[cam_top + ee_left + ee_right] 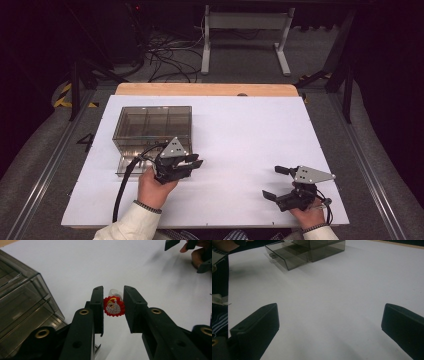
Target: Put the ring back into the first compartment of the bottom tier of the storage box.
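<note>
The left gripper (113,306) has a small red Santa charm (114,306) between its two black jaws. The jaws are closed down to a narrow gap, and the charm sits in this gap with its red edge touching the inner face of each jaw, so I judge that it is pinched and carried, not lying free. Behind the charm, a little further from the gripper, there is a pale clear part, maybe a ring or a loop; I cannot tell what it is exactly.

In the high view the left gripper (192,161) is just in front of the smoky clear drawer box (152,127), on the side near to the person. One low drawer (131,166) of this box is pulled out, and it lies directly beside the gripper, under the hand. From the gripper's own camera the box (22,302) stands close at the left of the jaws.

The right gripper (276,182) rests well apart from the box on the white table sheet (240,130), with its jaws wide and nothing between them.

So, in my judgement, picking up is done and the drawer is already open. What is left is to bring the charm over the open drawer, let it go inside, and probably push the drawer closed.
</note>
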